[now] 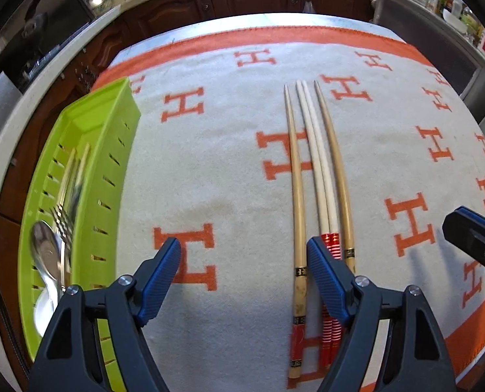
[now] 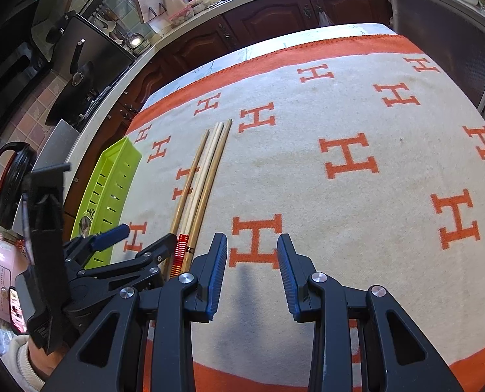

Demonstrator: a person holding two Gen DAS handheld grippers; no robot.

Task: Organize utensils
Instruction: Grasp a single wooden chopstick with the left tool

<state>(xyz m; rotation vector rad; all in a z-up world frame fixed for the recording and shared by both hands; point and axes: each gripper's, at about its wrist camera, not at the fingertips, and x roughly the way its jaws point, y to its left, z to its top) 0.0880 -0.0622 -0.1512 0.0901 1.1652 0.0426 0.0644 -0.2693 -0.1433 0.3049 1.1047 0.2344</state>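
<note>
Where the orange-bordered blanket (image 1: 229, 176) covers the counter, four chopsticks (image 1: 320, 170) lie side by side near its middle: two tan with black bands, two pale with red ribbed ends. Green slotted tray (image 1: 111, 150) at the blanket's left edge holds a spoon (image 1: 46, 254) and forks (image 1: 64, 219). Left gripper (image 1: 244, 258): jaws wide, empty, right finger at the red ends. Right gripper (image 2: 252, 254): jaws narrowly parted, empty.
</note>
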